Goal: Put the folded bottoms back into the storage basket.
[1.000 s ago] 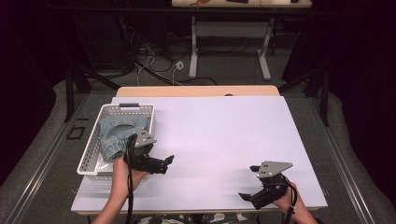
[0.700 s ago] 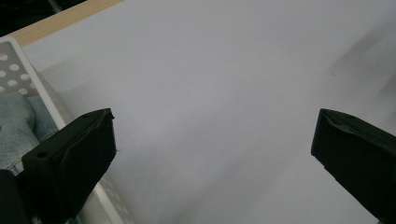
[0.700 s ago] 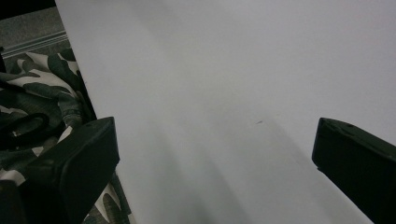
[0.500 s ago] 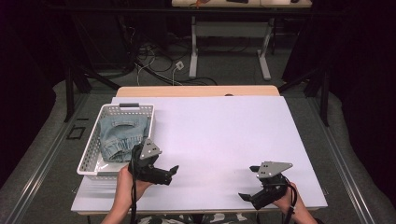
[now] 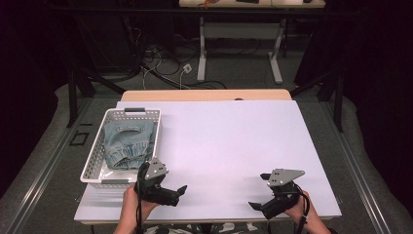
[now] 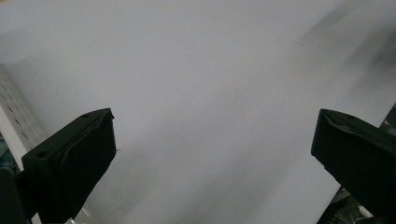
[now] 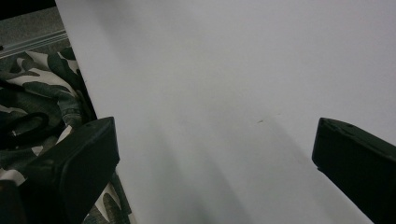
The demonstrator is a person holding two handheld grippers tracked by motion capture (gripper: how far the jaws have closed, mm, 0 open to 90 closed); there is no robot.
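A white perforated basket (image 5: 95,161) sits at the table's left with folded blue denim clothing (image 5: 129,141) inside it. My left gripper (image 5: 178,194) hovers just right of the basket's near corner, jaws wide apart and empty, over bare white table. In the left gripper view the gripper (image 6: 212,158) spans plain tabletop, with the basket wall (image 6: 11,116) at the far left. My right gripper (image 5: 256,205) is low at the near right edge, open and empty. In the right gripper view the gripper (image 7: 215,163) looks across the white surface.
The white table top (image 5: 229,141) stretches wide between the hands. Camouflage trousers (image 7: 37,102) of the person lie beyond the table's near edge in the right gripper view. Dark floor, cables and a desk frame (image 5: 238,39) stand behind the table.
My left gripper has drawn away from the basket toward the near edge and slightly right, empty. The right gripper has stayed where it was.
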